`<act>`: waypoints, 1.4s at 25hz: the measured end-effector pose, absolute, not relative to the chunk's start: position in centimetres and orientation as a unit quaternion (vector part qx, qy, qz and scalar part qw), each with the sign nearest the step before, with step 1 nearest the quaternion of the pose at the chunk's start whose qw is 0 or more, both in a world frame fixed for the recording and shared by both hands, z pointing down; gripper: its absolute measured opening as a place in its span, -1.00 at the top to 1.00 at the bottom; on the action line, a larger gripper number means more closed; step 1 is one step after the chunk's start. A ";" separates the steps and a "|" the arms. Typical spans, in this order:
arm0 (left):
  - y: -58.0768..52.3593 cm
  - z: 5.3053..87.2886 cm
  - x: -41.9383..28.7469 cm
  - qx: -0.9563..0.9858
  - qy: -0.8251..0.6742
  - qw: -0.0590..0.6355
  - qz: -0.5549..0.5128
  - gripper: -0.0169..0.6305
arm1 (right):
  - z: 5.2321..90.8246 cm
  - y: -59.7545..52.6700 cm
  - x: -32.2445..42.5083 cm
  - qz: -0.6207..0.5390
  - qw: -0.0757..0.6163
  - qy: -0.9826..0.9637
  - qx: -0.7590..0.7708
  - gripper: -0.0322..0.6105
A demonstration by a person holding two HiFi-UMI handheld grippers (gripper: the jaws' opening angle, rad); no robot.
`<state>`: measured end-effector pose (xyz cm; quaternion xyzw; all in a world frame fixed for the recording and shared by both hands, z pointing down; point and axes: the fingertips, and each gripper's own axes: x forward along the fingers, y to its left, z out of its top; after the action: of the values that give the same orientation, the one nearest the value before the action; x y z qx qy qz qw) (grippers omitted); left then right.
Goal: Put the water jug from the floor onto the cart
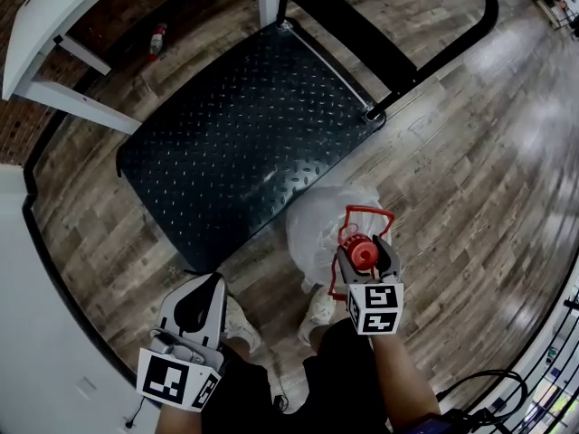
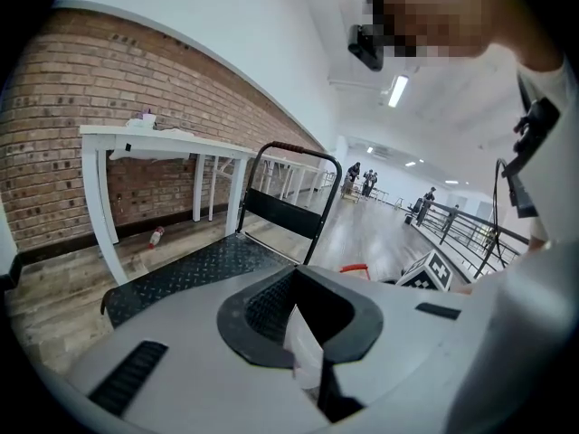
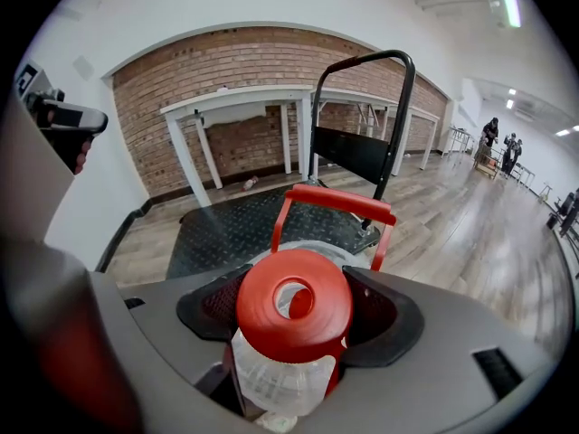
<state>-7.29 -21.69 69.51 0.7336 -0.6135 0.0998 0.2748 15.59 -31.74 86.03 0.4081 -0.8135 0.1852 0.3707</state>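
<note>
The water jug (image 1: pixel 321 224) is clear plastic with a red cap (image 1: pixel 363 255) and a red carrying handle (image 1: pixel 362 213). It stands on the wood floor beside the near edge of the black cart deck (image 1: pixel 235 125). My right gripper (image 1: pixel 365 250) reaches down over the jug's top, its jaws on either side of the cap (image 3: pixel 294 306) and neck. They look open, and I see no firm press. My left gripper (image 1: pixel 213 283) hangs at the lower left, jaws together and empty, clear of jug and cart. In the left gripper view, it (image 2: pixel 303 301) faces the cart deck (image 2: pixel 194 274).
The cart's black push handle (image 1: pixel 452 52) rises at its far end. White table legs (image 1: pixel 63 25) and a small bottle (image 1: pixel 157 39) stand to the cart's left by the brick wall. The person's shoes (image 1: pixel 242 324) are just behind the jug. A railing (image 1: pixel 556 351) runs at the right.
</note>
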 end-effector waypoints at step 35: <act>-13.9 45.3 -24.1 0.670 -0.710 0.218 -0.008 0.95 | 51.7 -32.4 0.8 0.155 0.339 -0.851 0.370 -0.08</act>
<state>-24.13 -13.91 45.35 0.6700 -0.7097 -0.0078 0.2177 0.84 -32.40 51.71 0.3699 -0.8510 0.1554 0.3390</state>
